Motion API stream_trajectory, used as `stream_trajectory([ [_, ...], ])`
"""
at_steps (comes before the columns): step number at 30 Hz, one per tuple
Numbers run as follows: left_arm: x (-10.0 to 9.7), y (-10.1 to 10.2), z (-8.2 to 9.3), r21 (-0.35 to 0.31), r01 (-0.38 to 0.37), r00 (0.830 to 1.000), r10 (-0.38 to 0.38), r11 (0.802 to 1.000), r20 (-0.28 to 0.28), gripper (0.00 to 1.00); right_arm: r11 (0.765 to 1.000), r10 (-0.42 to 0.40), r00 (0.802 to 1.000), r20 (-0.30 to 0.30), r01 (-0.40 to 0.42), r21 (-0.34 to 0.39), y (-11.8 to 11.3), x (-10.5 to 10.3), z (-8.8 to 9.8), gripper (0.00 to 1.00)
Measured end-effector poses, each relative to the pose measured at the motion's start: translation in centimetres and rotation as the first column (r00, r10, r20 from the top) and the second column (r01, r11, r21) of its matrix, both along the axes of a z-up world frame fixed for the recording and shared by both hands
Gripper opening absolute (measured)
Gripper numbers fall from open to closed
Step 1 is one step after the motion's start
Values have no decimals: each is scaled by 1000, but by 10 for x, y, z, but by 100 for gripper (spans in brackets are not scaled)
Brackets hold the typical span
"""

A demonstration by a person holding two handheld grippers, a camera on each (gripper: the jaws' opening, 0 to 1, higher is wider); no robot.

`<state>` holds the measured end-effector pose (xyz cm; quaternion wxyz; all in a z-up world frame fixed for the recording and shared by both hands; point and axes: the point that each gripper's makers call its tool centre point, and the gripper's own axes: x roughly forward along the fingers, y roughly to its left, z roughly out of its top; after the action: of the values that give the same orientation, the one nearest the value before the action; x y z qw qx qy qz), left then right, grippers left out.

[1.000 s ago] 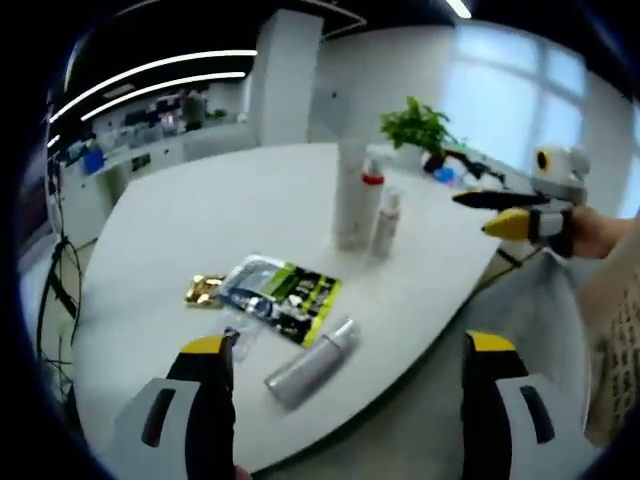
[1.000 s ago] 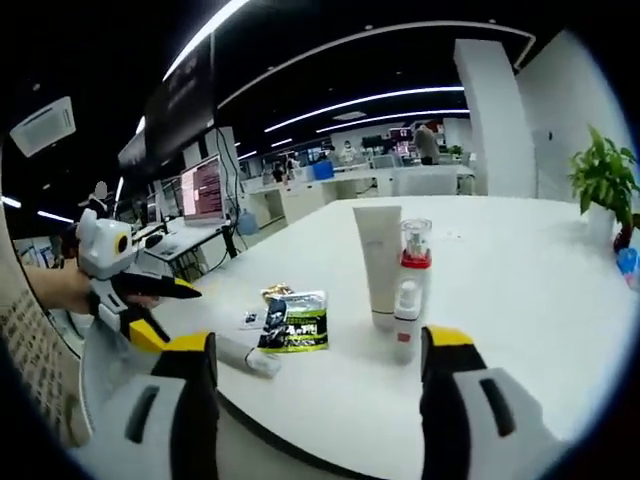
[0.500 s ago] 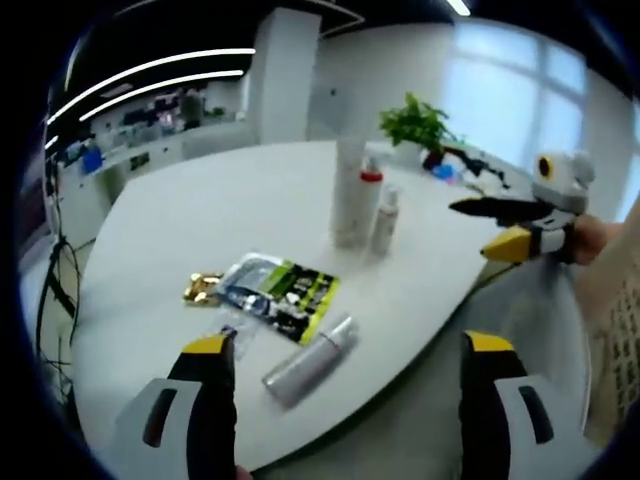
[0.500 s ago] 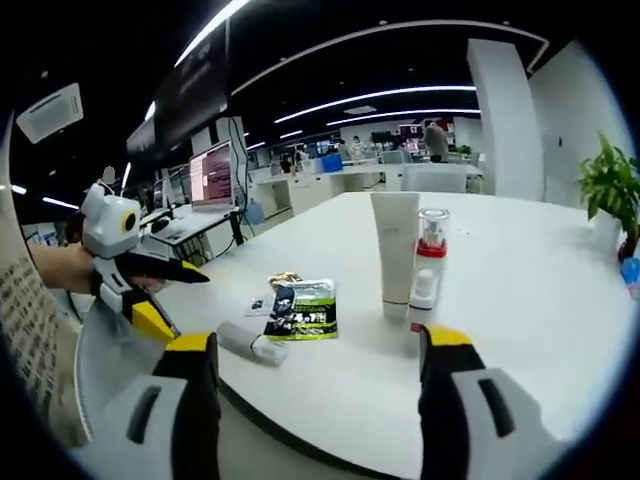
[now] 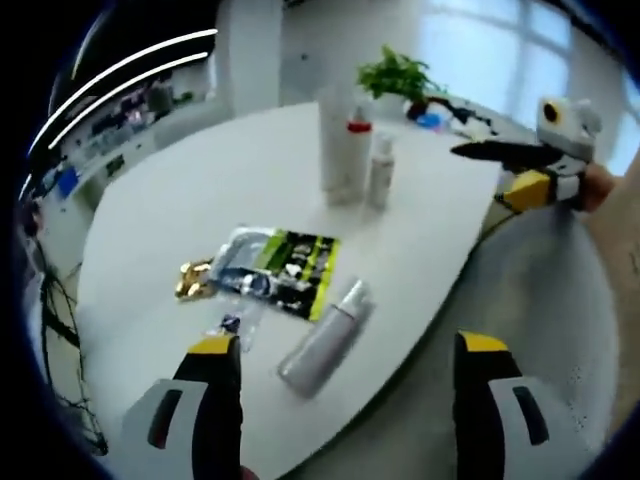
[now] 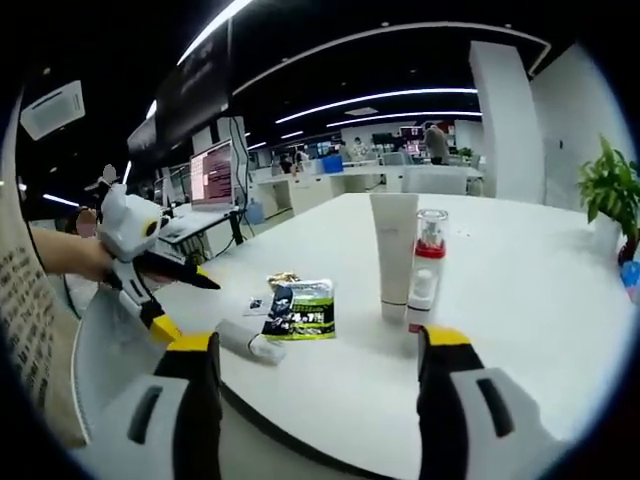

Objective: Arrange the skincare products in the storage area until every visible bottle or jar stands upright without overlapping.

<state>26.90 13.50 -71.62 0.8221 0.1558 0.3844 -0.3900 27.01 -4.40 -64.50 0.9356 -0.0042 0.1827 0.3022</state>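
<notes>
Both grippers' jaws gape wide, empty, above the table [image 5: 200, 190] where a silver bottle [image 5: 325, 338] lies flat

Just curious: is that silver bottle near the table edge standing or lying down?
Lying down. The silver bottle rests lengthwise on the white table.

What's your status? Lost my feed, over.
Left gripper and right gripper open, empty. Silver bottle lying flat near table edge; white tube upright. Green sachet beside the bottle.
</notes>
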Motion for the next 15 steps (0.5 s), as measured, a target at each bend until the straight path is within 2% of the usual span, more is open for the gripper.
stream_trajectory([
  [4, 3, -2, -16, 64, 92, 996, -90, 994, -29, 70, 1000, 14, 1000, -1, -14, -8, 1, -1, -1, 81],
  [9, 9, -4, -29, 122, 156, 987, -152, 980, -45, 62, 1000, 26, 1000, -4, -26, -9, 3, -2, -2, 81],
  [15, 14, -3, -41, 195, 239, 971, -228, 951, -76, 54, 999, 36, 999, -6, -36, -8, 5, -2, -1, 81],
])
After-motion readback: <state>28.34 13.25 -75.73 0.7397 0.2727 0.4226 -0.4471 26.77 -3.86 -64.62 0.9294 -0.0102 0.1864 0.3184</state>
